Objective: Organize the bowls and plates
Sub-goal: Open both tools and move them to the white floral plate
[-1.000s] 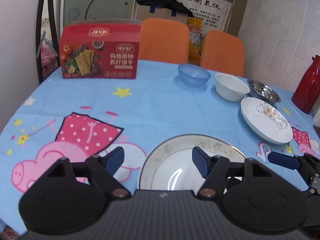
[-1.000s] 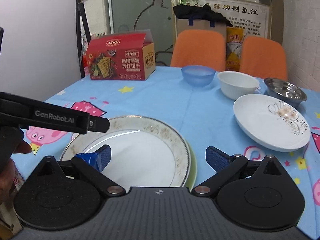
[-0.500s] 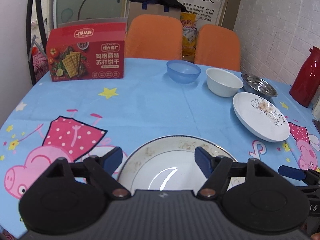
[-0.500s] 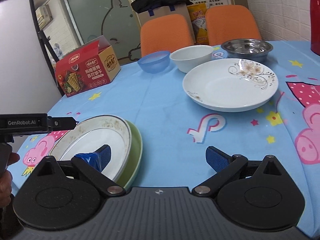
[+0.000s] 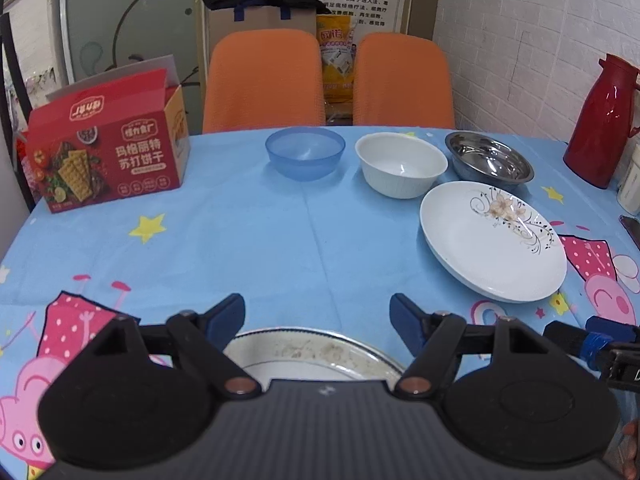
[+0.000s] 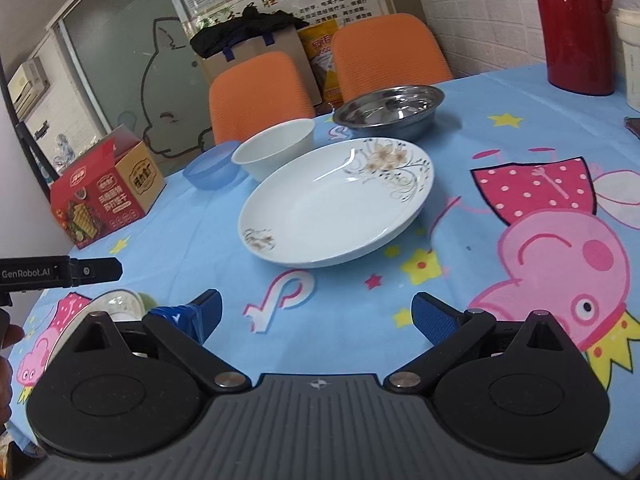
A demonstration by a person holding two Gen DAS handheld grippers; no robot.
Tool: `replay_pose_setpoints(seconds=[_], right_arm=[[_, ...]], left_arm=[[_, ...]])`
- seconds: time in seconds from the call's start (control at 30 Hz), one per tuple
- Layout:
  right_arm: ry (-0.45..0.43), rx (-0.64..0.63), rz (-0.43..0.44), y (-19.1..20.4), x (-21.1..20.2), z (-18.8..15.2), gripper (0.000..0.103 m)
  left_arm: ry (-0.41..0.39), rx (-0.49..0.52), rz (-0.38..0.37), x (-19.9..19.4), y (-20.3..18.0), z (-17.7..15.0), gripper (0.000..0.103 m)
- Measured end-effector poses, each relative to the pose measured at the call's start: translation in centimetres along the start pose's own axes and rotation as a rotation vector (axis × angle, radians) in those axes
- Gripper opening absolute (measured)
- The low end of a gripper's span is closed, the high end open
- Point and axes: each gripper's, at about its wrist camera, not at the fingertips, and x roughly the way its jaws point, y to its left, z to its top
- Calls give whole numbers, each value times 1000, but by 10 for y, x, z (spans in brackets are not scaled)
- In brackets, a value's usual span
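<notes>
Both tools pulled back; left tool (image 5: 318,320), parted and empty, hovers over gilt-rimmed plate (image 5: 312,354).

The table (image 5: 280,240) wears a sky-blue cloth printed with pink pigs and yellow stars. The deep plate (image 5: 492,240) is white with a beige flower and black scrolls. One bowl (image 5: 305,158) is translucent blue, another (image 5: 400,164) white, a third (image 5: 490,162) shiny steel. The cracker box (image 5: 108,160) is red.
</notes>
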Motion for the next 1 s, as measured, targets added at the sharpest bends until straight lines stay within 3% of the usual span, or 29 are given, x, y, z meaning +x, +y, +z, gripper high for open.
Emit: replay_pose_setpoints(seconds=[0.4, 0.67, 1.0], right_arm=[[-70, 52, -77, -52, 26, 46, 89], [-39, 9, -70, -58, 44, 59, 89], [29, -40, -70, -51, 75, 61, 89]], left_arm=[[32, 98, 2, 38, -29, 36, 73], [113, 106, -168, 77, -56, 59, 73], [206, 62, -227, 143, -80, 71, 73]])
